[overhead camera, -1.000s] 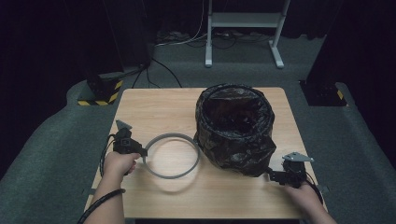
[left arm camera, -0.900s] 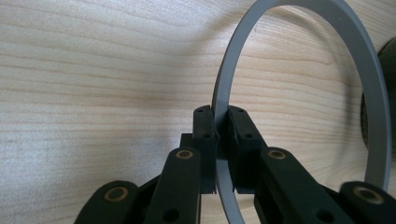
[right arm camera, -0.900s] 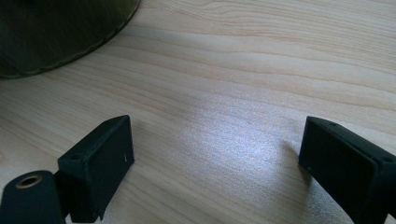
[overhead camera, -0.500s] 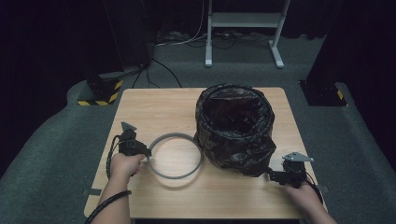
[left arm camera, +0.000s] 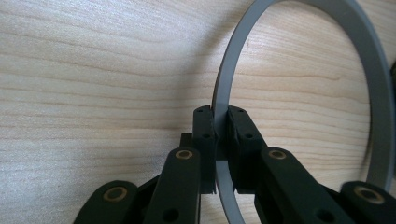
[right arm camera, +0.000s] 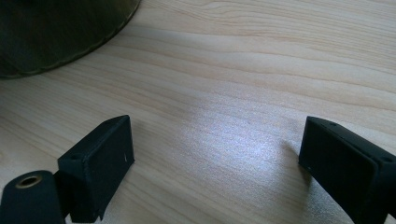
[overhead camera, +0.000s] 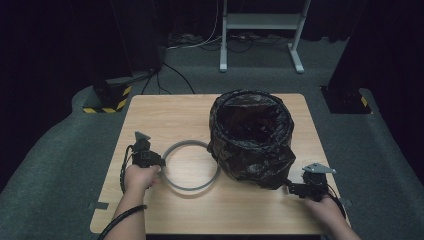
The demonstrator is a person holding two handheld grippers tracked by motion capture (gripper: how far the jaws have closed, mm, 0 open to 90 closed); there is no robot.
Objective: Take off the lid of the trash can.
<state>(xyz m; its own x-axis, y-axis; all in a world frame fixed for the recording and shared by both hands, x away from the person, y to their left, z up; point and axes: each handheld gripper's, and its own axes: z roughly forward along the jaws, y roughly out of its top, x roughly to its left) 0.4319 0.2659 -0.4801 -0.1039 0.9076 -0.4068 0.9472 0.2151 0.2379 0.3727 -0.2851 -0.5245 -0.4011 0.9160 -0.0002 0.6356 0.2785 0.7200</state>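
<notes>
A thin grey ring (overhead camera: 190, 165) lies left of centre on the wooden table (overhead camera: 165, 115). My left gripper (overhead camera: 160, 162) is shut on the ring's left rim. In the left gripper view both pads (left arm camera: 205, 135) press on the grey ring's (left arm camera: 232, 70) band, and the rest of the hoop curves away to the right. A bin lined with a black bag (overhead camera: 252, 137) stands right of the ring, almost touching it. My right gripper (overhead camera: 291, 188) rests at the bin's near right foot, open. In the right gripper view bare wood shows between its jaws (right arm camera: 212, 140), and the bag (right arm camera: 56, 32) is at upper left.
The table's near edge (overhead camera: 220, 233) runs just under both hands. Beyond the table are grey carpet, a white stand's legs (overhead camera: 260, 35) at the back, and yellow-black striped bases (overhead camera: 105, 102) at the far left and far right.
My left gripper, with the ring in it, has shifted slightly right toward the bin. The right gripper has stayed where it was.
</notes>
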